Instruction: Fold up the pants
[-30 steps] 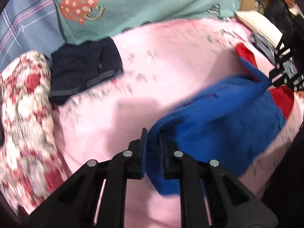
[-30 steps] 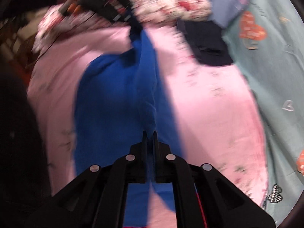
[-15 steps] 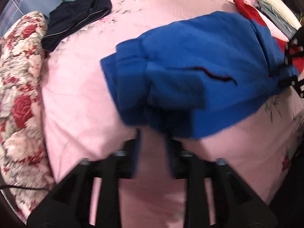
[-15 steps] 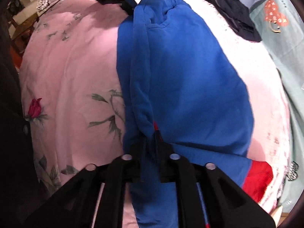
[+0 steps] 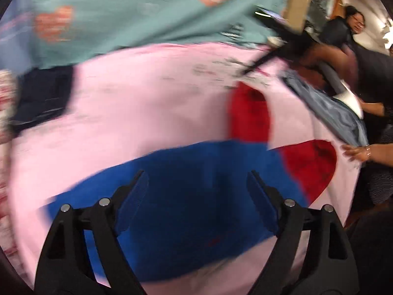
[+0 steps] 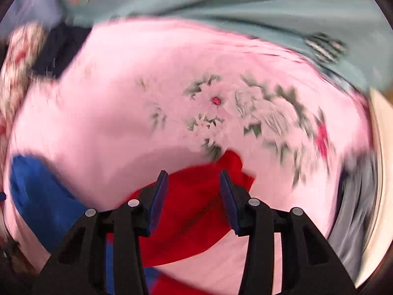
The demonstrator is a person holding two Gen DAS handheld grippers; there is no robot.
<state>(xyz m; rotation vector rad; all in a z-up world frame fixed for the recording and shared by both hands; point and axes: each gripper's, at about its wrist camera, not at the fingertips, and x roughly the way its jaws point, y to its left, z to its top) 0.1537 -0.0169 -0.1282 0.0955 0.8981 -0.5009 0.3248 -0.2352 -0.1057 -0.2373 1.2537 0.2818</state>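
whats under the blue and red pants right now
The pants lie spread on the pink floral bedsheet, which shows all around them. Whatever sits directly beneath the fabric is covered. Both grippers, left and right, hover open above them.

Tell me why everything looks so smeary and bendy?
Left wrist view: the blue and red pants and pink floral bedsheet smear from motion blur; right wrist view: blur streaks the sheet's flowers; both fisheye views curve the edges, while each hand-held gripper looks sharp.
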